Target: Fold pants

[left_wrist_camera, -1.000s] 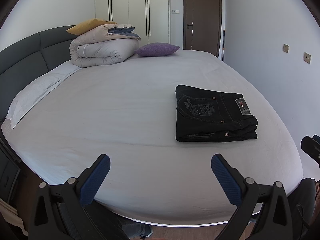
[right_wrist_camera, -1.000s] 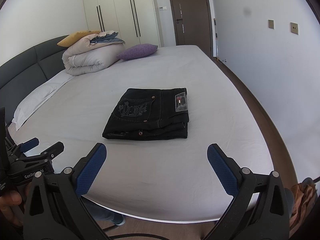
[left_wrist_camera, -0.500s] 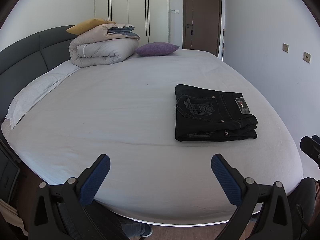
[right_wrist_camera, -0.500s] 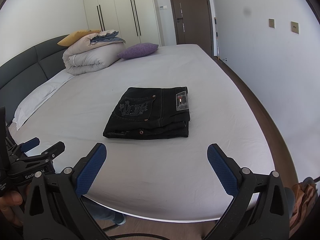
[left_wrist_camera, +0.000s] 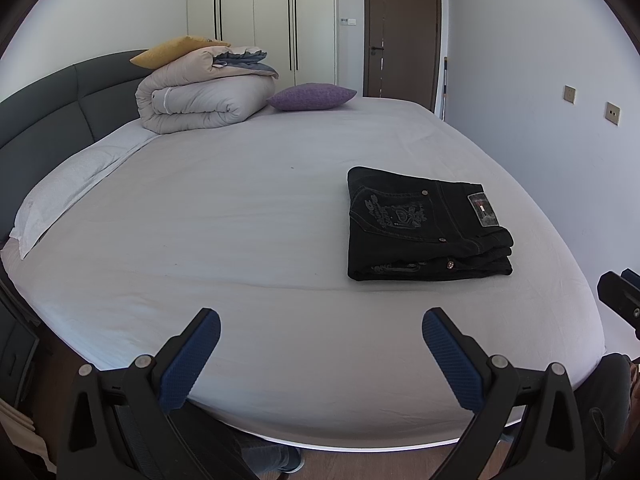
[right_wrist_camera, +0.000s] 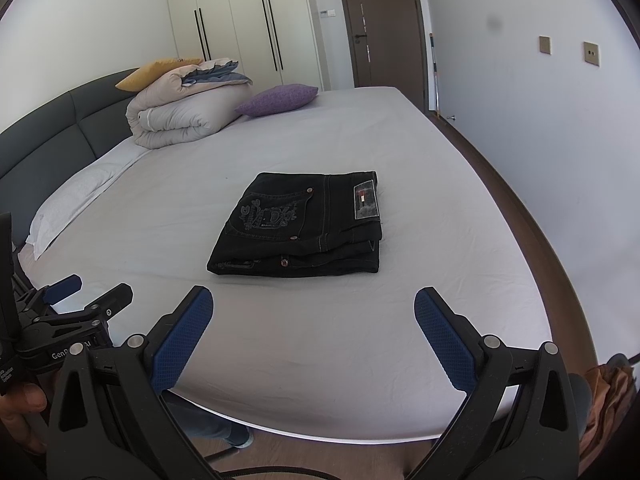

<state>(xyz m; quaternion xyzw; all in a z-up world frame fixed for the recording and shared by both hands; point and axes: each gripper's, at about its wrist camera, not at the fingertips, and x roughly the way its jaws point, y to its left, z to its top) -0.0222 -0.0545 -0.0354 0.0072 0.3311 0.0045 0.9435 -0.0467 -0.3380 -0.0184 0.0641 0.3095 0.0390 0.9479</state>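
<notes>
- Left gripper [left_wrist_camera: 321,338]: blue-padded fingers [left_wrist_camera: 191,354] spread wide, nothing between them. It hangs over the near edge of the bed [left_wrist_camera: 200,208], apart from the cloth.
- Right gripper [right_wrist_camera: 314,318]: fingers [right_wrist_camera: 440,338] likewise spread wide and empty, held over the same near edge. The left gripper shows at the left border of this view, with part of a hand [right_wrist_camera: 20,404] below it.
- Pants [right_wrist_camera: 304,226]: black, folded into a compact rectangular stack, lying flat on the white sheet, well ahead of both grippers. Embroidered pocket and label patch [right_wrist_camera: 365,201] face up.
- Far end of the bed: folded duvet [left_wrist_camera: 204,92] with a yellow cushion [left_wrist_camera: 172,50] behind it, and a purple cushion [left_wrist_camera: 310,97] just beside the duvet.
- White pillow [left_wrist_camera: 72,184] lies along the dark headboard [left_wrist_camera: 48,104].
</notes>
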